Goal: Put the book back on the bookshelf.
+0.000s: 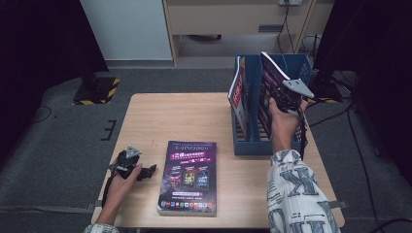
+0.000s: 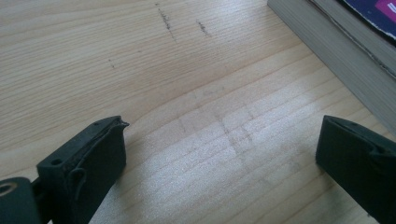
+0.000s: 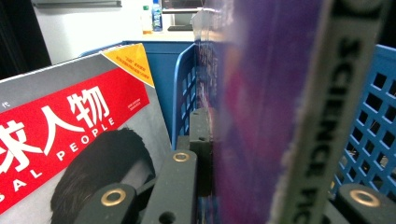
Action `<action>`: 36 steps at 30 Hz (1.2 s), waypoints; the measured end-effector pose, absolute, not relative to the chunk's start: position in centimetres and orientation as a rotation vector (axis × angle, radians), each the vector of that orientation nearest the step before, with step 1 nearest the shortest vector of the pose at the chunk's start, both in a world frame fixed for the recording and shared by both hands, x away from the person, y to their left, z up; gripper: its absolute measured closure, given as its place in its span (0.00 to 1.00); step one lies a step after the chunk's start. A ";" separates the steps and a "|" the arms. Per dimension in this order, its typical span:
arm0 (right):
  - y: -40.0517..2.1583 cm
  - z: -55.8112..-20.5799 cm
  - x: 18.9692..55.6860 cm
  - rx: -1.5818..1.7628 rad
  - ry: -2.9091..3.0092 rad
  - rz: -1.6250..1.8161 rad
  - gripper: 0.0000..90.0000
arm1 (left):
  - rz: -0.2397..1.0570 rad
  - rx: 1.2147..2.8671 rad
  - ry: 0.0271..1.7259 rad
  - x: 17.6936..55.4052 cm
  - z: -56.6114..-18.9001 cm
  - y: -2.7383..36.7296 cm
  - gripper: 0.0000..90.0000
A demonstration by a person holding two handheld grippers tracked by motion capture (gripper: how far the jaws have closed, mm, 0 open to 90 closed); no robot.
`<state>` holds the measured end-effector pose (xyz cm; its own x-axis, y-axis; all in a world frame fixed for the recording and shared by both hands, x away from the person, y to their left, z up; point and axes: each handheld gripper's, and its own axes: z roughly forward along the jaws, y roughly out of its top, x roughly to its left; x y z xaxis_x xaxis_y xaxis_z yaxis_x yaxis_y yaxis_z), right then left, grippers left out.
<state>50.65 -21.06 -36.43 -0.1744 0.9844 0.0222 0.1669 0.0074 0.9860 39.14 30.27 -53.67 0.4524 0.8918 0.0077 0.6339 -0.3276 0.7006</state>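
My right gripper (image 1: 283, 97) is shut on a purple-covered magazine (image 1: 270, 82), holding it upright over the right compartment of the blue file rack (image 1: 262, 145). In the right gripper view the magazine's purple cover (image 3: 266, 107) and white spine sit between the jaws. A red-and-grey magazine (image 1: 238, 94) stands tilted in the rack's left compartment, its cover (image 3: 70, 140) close on the left. A thick purple magazine (image 1: 188, 177) lies flat on the table at the front. My left gripper (image 1: 145, 171) rests open on the wood just left of it, nothing between its jaws (image 2: 219, 154).
The wooden table (image 1: 170, 116) has bare surface at the left and middle. The flat magazine's page edge (image 2: 327, 46) lies close to the left gripper's right jaw. A yellow-and-black striped base (image 1: 97, 90) stands on the floor at the far left; cables trail at the right.
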 end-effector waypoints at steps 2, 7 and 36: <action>-21.0 -36.7 50.7 1.254 1.466 1.258 0.92 | 0.528 2.075 1.269 39.1 -53.7 30.3 0.01; -20.9 -37.5 50.8 1.261 1.486 1.254 0.92 | 0.528 2.075 1.269 39.2 -53.7 30.3 0.01; -21.3 -38.2 50.6 1.257 1.565 1.307 0.91 | 0.528 2.075 1.269 39.2 -53.7 30.2 0.01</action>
<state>50.57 -21.32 -38.22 -0.2568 0.9650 0.0525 0.2241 0.0066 0.9745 39.17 30.24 -53.67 0.4530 0.8915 0.0079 0.6339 -0.3283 0.7003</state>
